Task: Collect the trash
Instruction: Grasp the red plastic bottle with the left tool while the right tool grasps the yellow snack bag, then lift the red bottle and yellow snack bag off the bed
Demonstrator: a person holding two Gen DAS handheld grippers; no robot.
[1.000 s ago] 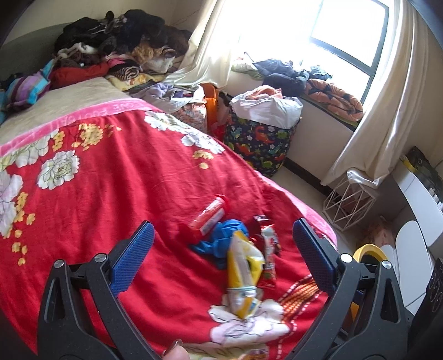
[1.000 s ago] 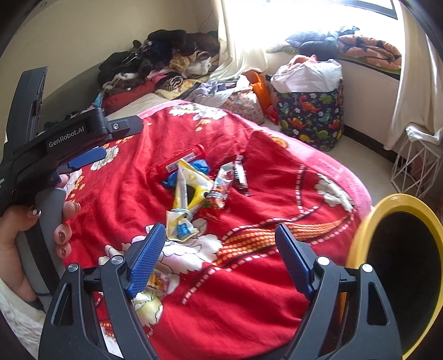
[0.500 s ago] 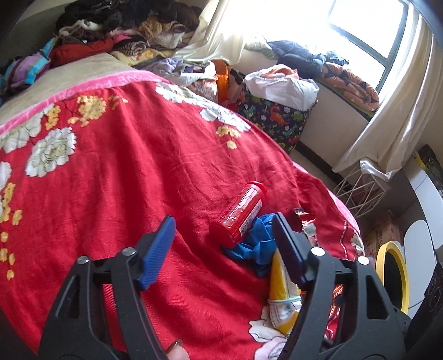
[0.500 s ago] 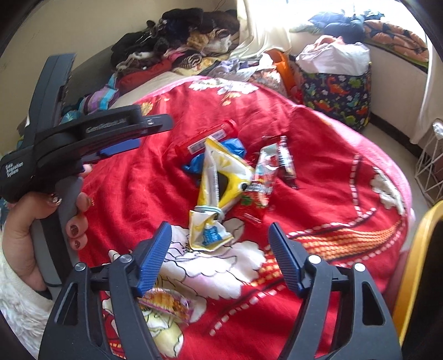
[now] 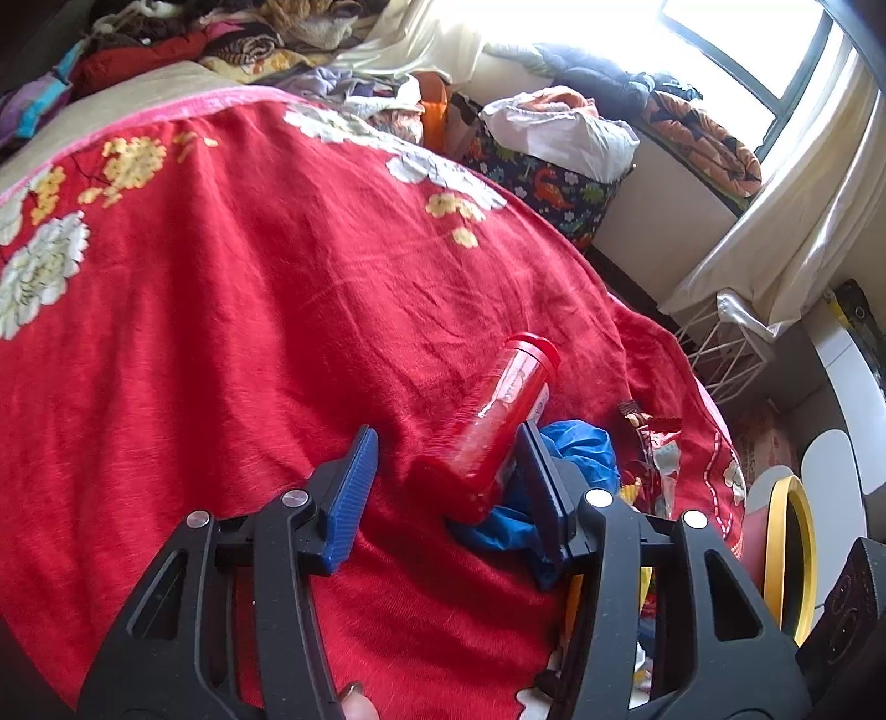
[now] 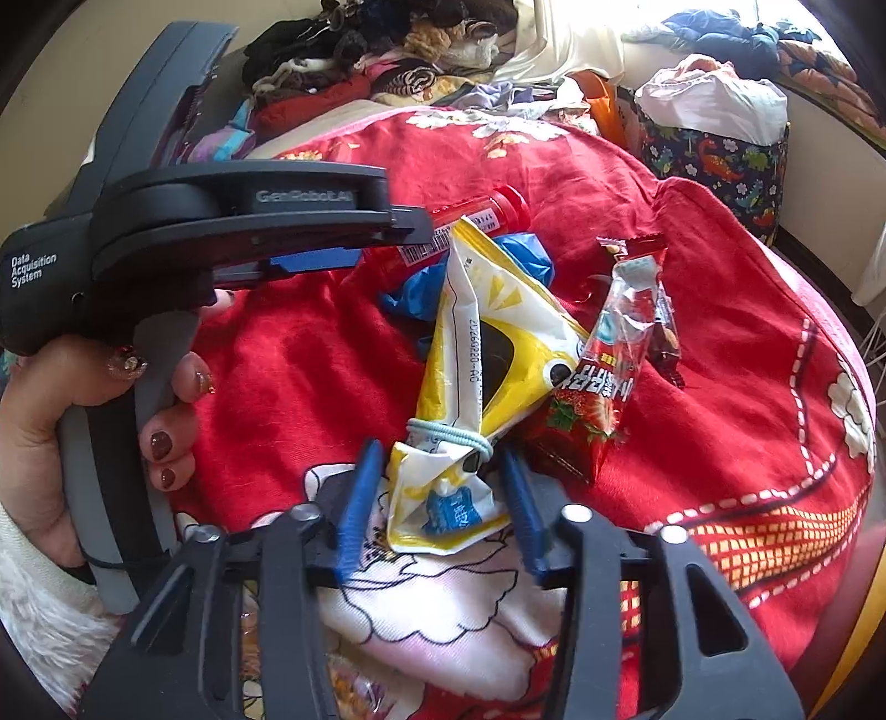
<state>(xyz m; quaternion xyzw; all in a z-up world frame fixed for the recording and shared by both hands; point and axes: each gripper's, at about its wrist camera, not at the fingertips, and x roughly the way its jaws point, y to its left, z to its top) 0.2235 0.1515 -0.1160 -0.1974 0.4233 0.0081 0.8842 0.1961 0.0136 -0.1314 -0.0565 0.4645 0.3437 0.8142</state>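
A red plastic tube [image 5: 498,415] lies on the red flowered blanket [image 5: 249,304]. Its near end sits between the fingers of my left gripper [image 5: 447,443], close to the right pad. The jaws are closing and the left pad still stands apart from the tube. Beside the tube lies a crumpled blue glove [image 5: 581,454]. My right gripper [image 6: 441,448] straddles the tied end of a yellow and white snack bag [image 6: 487,343]. Its jaws are closing, with the pads just off the bag. A red strawberry wrapper [image 6: 603,382] and a brown wrapper [image 6: 664,338] lie to the right.
A yellow-rimmed bin [image 5: 797,554] stands past the bed's right edge. A dinosaur-print bag [image 5: 554,183] full of laundry, a white wire basket [image 5: 725,349] and a clothes pile [image 5: 221,33] lie beyond. A hand [image 6: 55,415] holds the left gripper's handle.
Both grippers came down and forward toward the trash while their jaws narrowed. The left now frames the red tube's end; the right frames the yellow bag's tied end.
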